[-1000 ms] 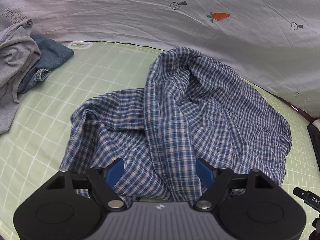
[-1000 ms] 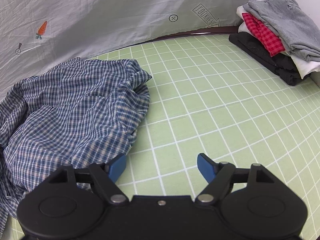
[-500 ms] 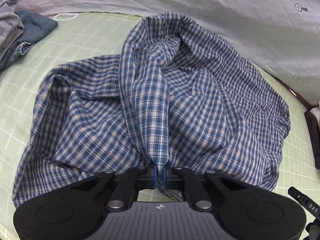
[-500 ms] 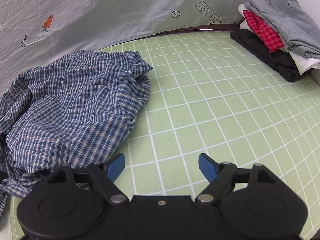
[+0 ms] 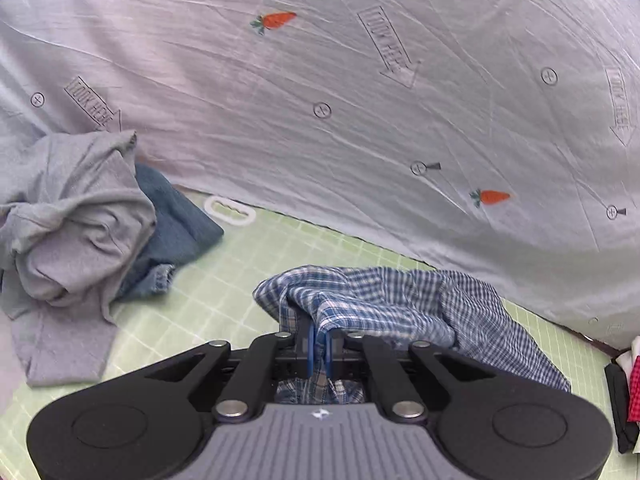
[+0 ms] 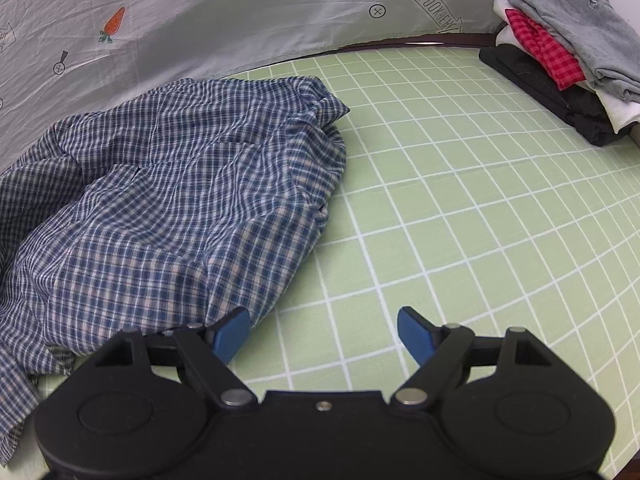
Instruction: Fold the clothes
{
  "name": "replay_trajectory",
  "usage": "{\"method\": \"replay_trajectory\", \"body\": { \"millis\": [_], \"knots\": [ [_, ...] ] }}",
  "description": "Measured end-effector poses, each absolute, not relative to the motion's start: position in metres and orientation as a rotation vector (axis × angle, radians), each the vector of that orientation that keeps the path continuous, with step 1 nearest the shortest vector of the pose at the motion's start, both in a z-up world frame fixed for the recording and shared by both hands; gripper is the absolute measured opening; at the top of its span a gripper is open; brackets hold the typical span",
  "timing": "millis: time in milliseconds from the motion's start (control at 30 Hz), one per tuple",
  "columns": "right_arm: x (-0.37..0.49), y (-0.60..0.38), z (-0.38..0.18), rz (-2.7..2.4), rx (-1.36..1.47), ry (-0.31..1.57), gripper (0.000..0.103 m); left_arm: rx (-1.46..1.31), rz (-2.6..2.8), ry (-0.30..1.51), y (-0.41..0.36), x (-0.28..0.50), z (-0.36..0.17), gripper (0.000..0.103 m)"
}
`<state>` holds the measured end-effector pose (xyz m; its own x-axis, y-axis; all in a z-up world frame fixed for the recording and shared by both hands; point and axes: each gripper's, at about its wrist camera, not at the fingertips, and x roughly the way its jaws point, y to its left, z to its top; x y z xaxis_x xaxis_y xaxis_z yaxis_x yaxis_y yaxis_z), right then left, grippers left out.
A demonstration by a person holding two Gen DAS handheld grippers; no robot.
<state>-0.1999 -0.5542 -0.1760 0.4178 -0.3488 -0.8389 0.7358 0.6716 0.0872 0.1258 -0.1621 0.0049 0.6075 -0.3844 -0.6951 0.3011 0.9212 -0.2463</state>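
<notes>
Green grid mat (image 6: 460,208) is filling the work area, with the printed grey sheet (image 5: 320,100) hanging as a backdrop along the far side.

Blue checked shirt (image 6: 172,200) is lying crumpled on the left half of the mat in the right wrist view, its near hem reaching down beside my right gripper. Folded stack (image 6: 560,60) is sitting at the far right corner: grey, red check, white, black. On the far left, in the left wrist view, the unfolded pile (image 5: 76,232) is waiting, a grey top slumped over something denim.

I am holding the left gripper (image 5: 319,350) clenched on a pinch of the checked shirt, and the cloth is trailing away to the right from the pads. The right gripper (image 6: 324,334) is standing released, nothing between its pads, the left pad just beside the shirt's near edge.

For the step in hand, I judge I am opening the shirt out. I should bring the right gripper onto a matching edge, then draw the two apart evenly so the cloth is spreading flat and not twisting.

I am unable to tell which part of the shirt I am pinching; collar and sleeves are lost in the folds. The shirt's left portion is running out of frame.
</notes>
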Motion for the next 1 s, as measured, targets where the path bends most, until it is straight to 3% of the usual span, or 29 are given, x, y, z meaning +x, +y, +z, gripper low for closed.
{"method": "replay_trajectory", "body": {
  "millis": [167,367,500,733,1000],
  "knots": [
    [-0.190,-0.540,-0.178,-0.754,0.508,0.908,0.082,-0.037,-0.339,0.782,-0.135,0.166,0.004,0.006],
    [-0.169,-0.531,-0.185,-0.809,0.539,0.927,0.082,0.112,-0.235,0.821,-0.128,0.203,-0.042,0.016],
    [-0.154,-0.524,-0.190,-0.815,0.537,0.958,0.082,0.110,-0.285,0.898,-0.120,0.202,-0.076,0.039],
    [-0.139,-0.502,-0.203,-0.748,0.505,1.015,0.081,0.150,-0.388,1.054,-0.130,0.161,-0.133,0.053],
    [-0.140,-0.518,-0.206,-0.706,0.603,0.930,0.049,0.310,-0.455,1.132,-0.152,0.104,-0.173,0.062]
  ]
}}
